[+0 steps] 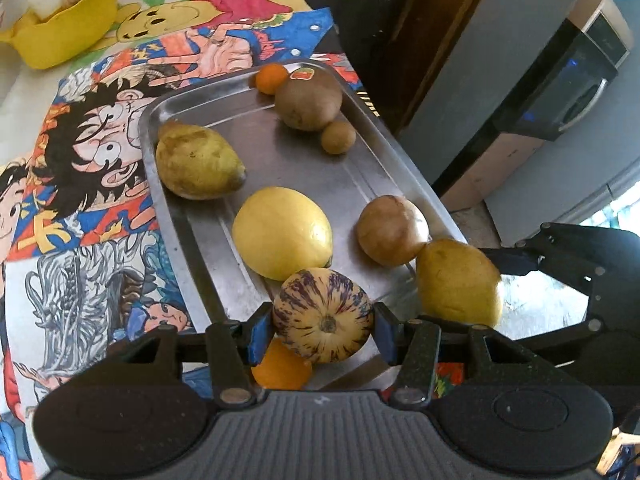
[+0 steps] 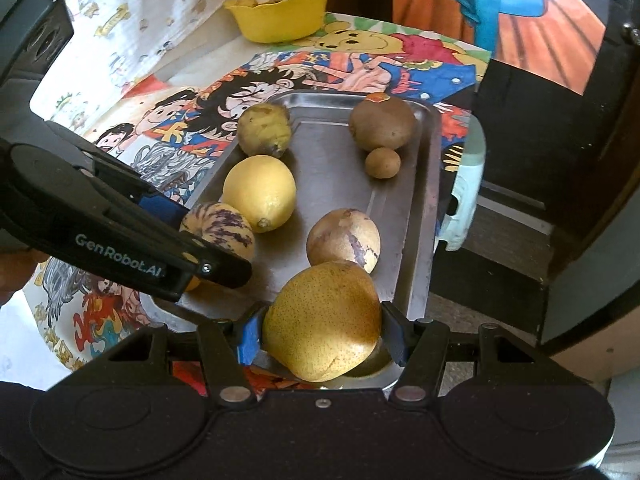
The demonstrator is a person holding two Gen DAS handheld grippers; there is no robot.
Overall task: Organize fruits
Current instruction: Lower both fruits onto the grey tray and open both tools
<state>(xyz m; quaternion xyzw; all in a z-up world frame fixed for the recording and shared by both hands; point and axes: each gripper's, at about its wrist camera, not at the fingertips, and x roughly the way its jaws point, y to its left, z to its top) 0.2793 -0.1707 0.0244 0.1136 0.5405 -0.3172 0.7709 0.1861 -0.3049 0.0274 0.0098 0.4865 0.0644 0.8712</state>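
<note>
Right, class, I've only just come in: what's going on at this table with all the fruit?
A person is sorting fruit with a handheld gripper in each hand. The left gripper is clamped on a purple-striped melon; the right gripper is clamped on a speckled yellow pear. Both fruits are at the near end of a metal tray that also carries a lemon, kiwis and other fruit. A yellow bowl sits farther back on the cartoon cloth.
</note>
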